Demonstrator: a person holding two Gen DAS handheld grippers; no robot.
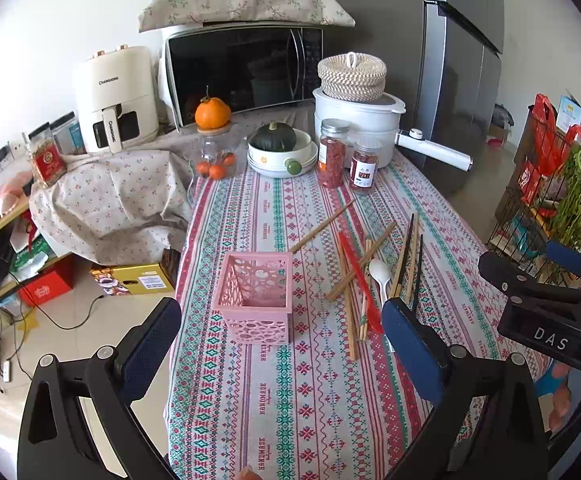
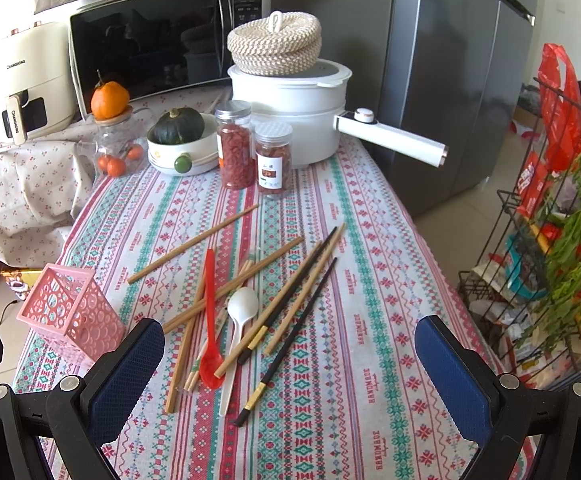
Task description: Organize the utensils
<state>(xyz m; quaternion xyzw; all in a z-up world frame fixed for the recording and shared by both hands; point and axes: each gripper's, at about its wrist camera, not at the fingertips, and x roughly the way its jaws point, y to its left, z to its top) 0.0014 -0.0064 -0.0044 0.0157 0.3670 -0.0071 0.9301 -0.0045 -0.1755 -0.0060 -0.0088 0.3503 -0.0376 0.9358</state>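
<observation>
Your right gripper [image 2: 290, 364] hangs with its jaws wide, the ribbed blue pads [image 2: 128, 364] gripping nothing, and your left gripper [image 1: 280, 346] is spread just as wide. Between the right jaws lie crossed wooden chopsticks [image 2: 194, 244], black chopsticks [image 2: 290, 312], a glossy red spoon [image 2: 211, 336] and a white spoon [image 2: 239, 320] on the woven patterned desk [image 2: 370, 280]. Left of them stands a square pink basket [image 1: 255, 300], pierced with round holes.

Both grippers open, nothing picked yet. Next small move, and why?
Probably lower the right gripper onto the black chopstick nearest it. Both grippers are open and hold nothing, the pink holder stands empty in front of the left gripper, and that chopstick lies apart from the crossed pile, so it looks the easiest to grasp.
</observation>
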